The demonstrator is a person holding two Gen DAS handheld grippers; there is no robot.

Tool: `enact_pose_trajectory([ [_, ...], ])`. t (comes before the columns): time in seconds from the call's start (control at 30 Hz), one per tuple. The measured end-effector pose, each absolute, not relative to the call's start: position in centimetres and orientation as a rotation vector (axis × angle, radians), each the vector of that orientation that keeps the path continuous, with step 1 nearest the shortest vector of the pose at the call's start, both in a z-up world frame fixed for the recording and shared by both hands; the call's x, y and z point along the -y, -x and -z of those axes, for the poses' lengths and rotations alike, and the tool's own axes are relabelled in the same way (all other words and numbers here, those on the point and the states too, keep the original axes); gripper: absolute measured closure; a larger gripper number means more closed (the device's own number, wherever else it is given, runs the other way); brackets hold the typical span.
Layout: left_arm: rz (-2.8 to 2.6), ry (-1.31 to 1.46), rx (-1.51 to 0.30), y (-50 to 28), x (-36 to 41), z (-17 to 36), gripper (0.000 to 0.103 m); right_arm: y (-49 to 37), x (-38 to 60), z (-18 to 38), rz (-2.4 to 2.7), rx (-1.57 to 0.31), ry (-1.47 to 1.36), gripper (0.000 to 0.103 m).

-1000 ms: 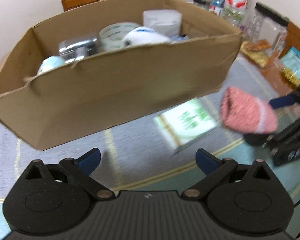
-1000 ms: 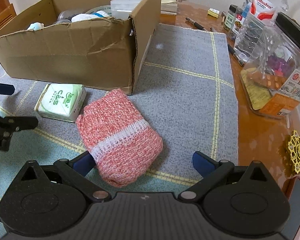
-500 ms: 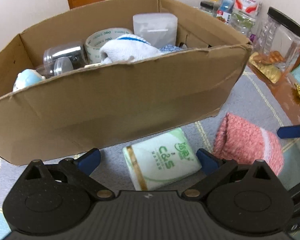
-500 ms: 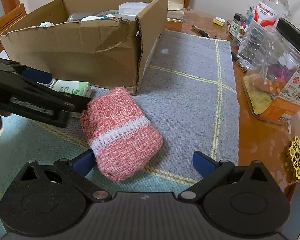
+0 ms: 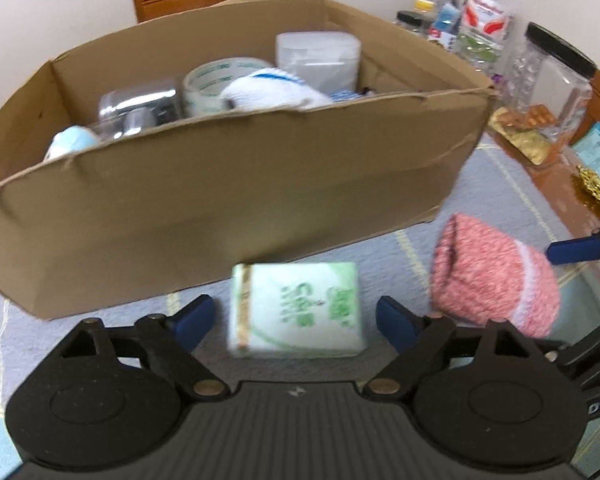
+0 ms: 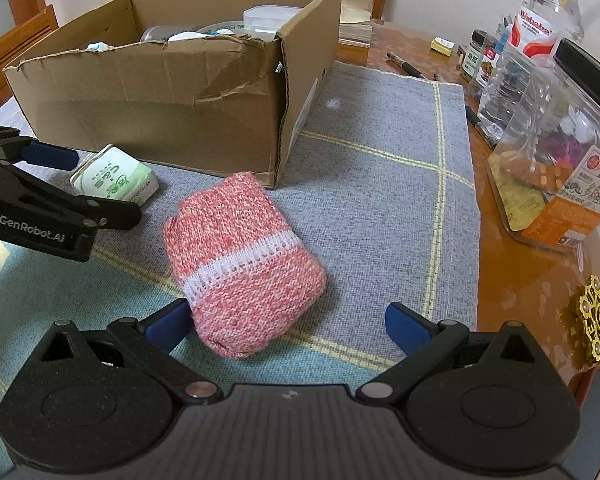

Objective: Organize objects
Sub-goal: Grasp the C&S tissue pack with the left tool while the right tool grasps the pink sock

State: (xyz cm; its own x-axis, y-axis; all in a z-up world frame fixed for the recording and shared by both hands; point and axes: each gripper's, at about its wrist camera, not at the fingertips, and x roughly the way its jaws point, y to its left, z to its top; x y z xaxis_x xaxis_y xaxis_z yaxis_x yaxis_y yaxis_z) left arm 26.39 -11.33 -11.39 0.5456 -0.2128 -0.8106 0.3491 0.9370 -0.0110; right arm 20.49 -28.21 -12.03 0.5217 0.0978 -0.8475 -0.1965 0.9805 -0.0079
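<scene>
A green and white tissue pack (image 5: 296, 312) lies on the grey mat just in front of the cardboard box (image 5: 240, 200). My left gripper (image 5: 294, 322) straddles the pack; its jaws are closing, with small gaps still showing on both sides. In the right wrist view the same pack (image 6: 116, 178) sits between the left gripper's fingers (image 6: 56, 156). A pink knitted sock roll (image 6: 240, 264) with a white band lies between the open jaws of my right gripper (image 6: 286, 326), closer to the left finger. The box (image 6: 160, 100) holds tape, a white cloth, a plastic tub and several other items.
A clear jar with a black lid (image 6: 560, 152), a water bottle (image 6: 536, 36), small jars and pens crowd the wooden table's right side. A gold ornament (image 6: 596, 320) lies near the right edge. Wooden chairs stand behind the box. Grey mat (image 6: 380, 200) stretches right of the sock.
The left gripper swung in from the left until the tissue pack sat between its fingers, and its jaws have narrowed. The right gripper and the sock roll stayed put.
</scene>
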Motion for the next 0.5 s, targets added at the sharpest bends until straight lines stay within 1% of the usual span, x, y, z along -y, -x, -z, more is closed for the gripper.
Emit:
enact_pose_trajectory([
  [0.07, 0.355, -0.17, -0.923, -26.3, 11.8, 11.3, 0.025, -20.5, 28.1, 12.0, -0.171, -1.01, 0.105, 0.0],
  [0.23, 0.378, -0.178, -0.907, -25.8, 11.6, 11.0, 0.037, -20.3, 27.8, 11.9, -0.159, -1.023, 0.095, 0.0],
  [0.5, 0.389, -0.184, -0.916, -25.7, 10.2, 10.9, 0.039, -20.2, 26.4, 12.0, -0.2, -1.003, 0.114, 0.0],
])
